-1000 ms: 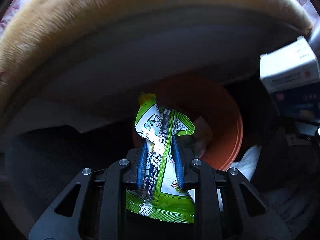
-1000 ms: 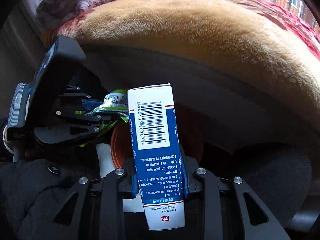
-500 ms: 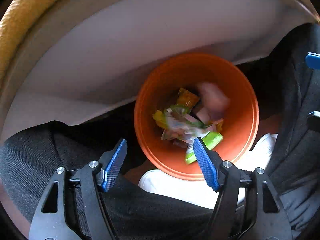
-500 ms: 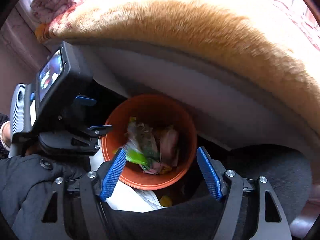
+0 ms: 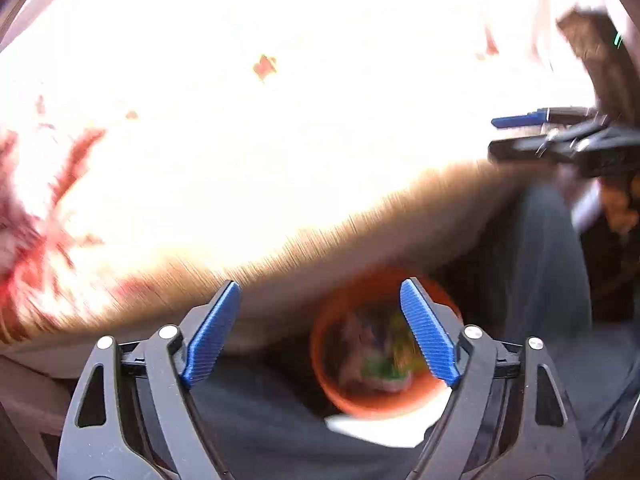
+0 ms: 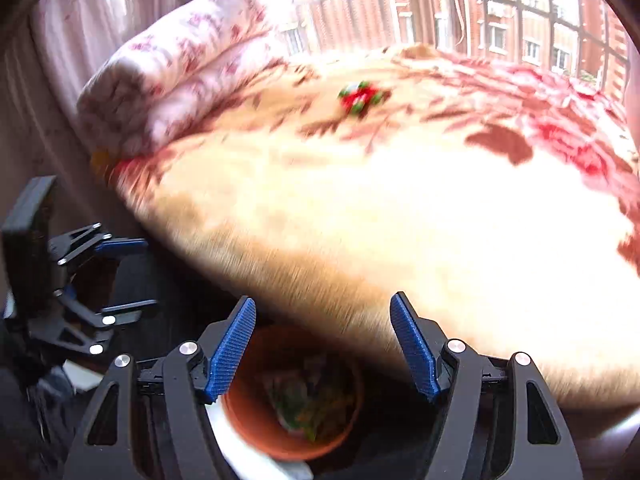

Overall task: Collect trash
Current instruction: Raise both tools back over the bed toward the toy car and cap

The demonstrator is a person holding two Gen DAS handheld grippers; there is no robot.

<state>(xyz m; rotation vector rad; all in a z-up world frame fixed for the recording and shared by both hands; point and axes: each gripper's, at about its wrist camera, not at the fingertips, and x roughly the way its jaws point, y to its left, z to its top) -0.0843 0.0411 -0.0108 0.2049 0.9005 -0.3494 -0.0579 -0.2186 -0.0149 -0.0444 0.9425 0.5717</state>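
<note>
- Bin: an orange round container, seen from above in both wrist views, standing on the floor just beside the edge of the bed. Blurred wrappers, green and yellowish among them, lie inside it; single pieces cannot be told apart.
- Left gripper: blue ribbed pads spread wide, nothing between them. The jaws have just been opening further. The bin shows below and past the right-hand pad, apart from both pads.
- Right gripper: blue pads likewise well apart and empty. The jaws have just been closing slightly, yet the gap stays broad. The bin lies directly below the gap, not touched by either pad.
- In the right wrist view the left gripper appears at the left edge, side-on, its fingers apart; in the left wrist view the right gripper appears at the right edge.
- Bed: covered by a plush cream blanket with a red floral pattern; a folded floral quilt rests at its far left corner.
- Small red-and-green item: lies on the blanket, well apart from the bin; too blurred to identify.
- Window: barred, behind the bed, with brick buildings beyond.
- Both views are motion-blurred.
</note>
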